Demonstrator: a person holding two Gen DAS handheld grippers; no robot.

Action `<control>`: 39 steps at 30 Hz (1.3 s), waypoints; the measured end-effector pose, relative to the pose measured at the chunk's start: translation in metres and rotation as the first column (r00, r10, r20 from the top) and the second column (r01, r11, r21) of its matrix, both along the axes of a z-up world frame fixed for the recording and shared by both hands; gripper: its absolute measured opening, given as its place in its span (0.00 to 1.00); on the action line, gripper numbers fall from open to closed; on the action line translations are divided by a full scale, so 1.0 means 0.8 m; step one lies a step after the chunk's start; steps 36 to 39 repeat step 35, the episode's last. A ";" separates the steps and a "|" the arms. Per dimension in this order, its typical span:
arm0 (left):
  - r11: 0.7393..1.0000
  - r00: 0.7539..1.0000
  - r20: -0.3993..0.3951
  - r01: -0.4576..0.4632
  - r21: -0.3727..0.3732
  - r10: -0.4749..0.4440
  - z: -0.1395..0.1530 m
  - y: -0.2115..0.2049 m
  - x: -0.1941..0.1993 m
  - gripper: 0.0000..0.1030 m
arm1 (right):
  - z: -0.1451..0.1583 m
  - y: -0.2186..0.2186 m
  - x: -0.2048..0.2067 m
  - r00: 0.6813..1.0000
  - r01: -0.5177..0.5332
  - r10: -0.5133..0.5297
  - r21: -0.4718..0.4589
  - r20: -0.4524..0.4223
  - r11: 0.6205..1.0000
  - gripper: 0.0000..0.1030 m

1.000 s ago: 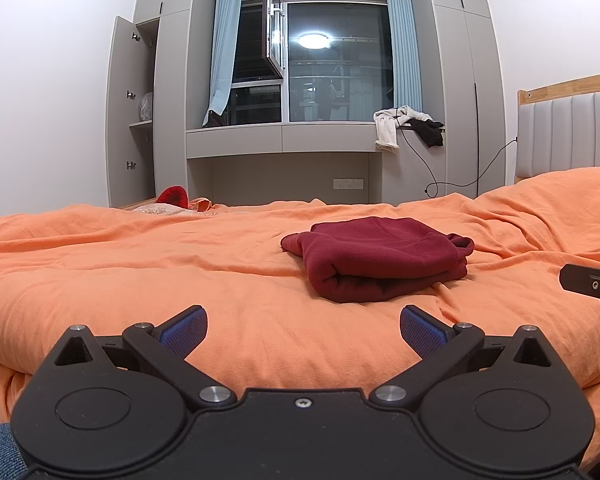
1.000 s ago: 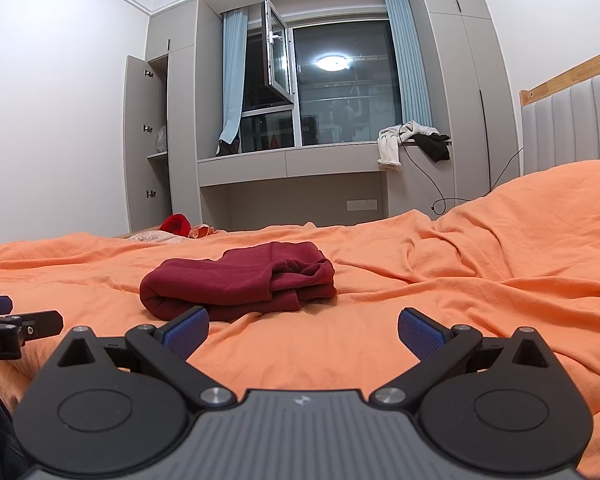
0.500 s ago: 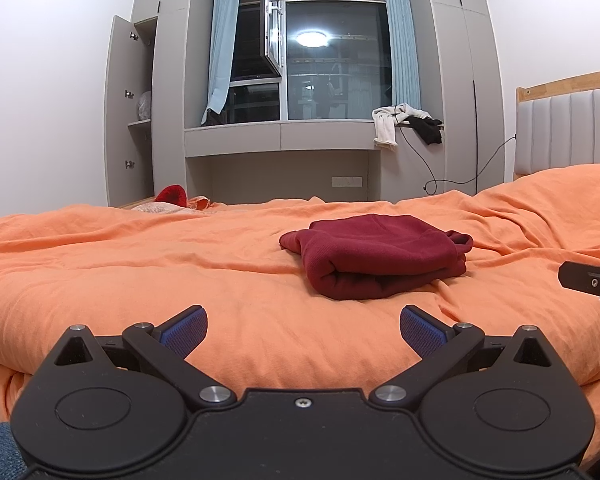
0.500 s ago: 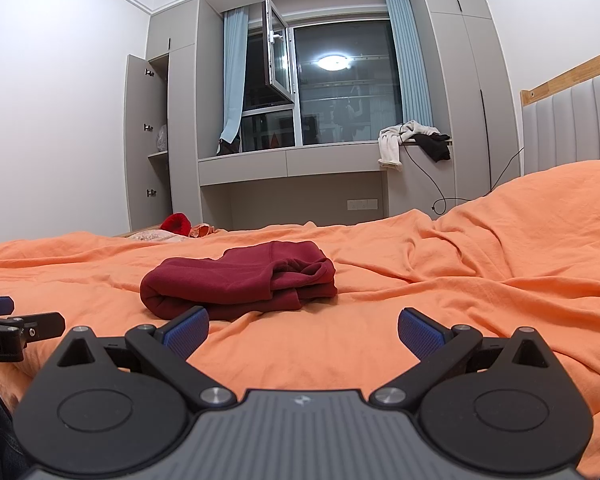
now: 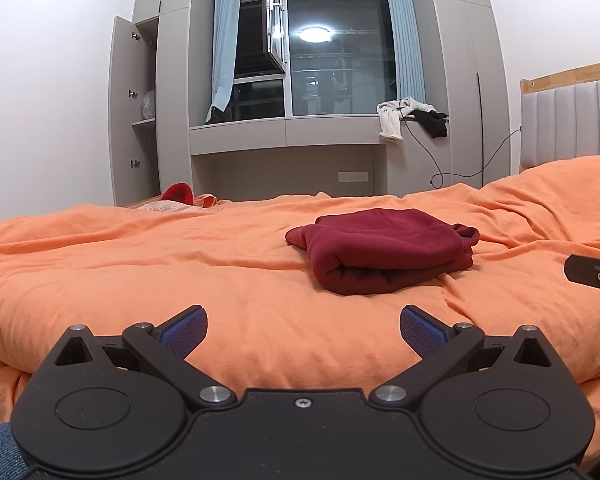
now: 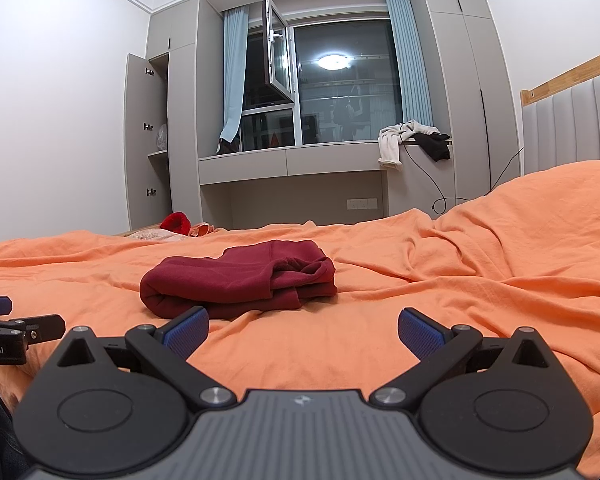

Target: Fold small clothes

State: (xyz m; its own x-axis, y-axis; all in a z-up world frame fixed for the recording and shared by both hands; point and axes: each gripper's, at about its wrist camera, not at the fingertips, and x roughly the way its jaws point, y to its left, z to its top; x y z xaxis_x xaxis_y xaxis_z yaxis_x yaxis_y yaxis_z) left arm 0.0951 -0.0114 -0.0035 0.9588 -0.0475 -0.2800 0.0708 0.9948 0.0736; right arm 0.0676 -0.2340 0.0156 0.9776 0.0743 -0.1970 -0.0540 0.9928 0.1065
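A dark red garment [image 5: 384,250] lies folded into a compact bundle on the orange duvet [image 5: 180,264]; in the right wrist view the same garment [image 6: 240,280] sits left of centre. My left gripper [image 5: 303,330] hovers open near the bed's front edge, well short of the garment, with nothing between its blue pads. My right gripper [image 6: 303,330] is open too, empty, just in front and to the right of the bundle. Each gripper's tip shows at the edge of the other's view.
A padded headboard [image 5: 572,124] rises at the right. Beyond the bed stand a window bench [image 5: 288,134] with white and black clothes [image 5: 408,114] draped on it, an open grey wardrobe [image 5: 134,120], and red and patterned items [image 5: 178,194] at the far bed edge.
Both views have shifted very slightly; the garment stays put and both grippers remain open at the same width.
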 end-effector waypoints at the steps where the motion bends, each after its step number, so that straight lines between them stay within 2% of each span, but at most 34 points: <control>1: 1.000 1.000 0.001 -0.001 0.001 0.001 0.000 -0.001 0.000 0.99 | -0.001 0.000 0.000 1.000 0.000 0.000 0.000 0.000 1.000 1.00; 39: 1.000 1.000 -0.017 -0.007 0.013 0.007 -0.002 -0.005 0.002 0.99 | -0.003 0.000 0.000 1.000 -0.002 0.002 -0.004 -0.006 1.000 1.00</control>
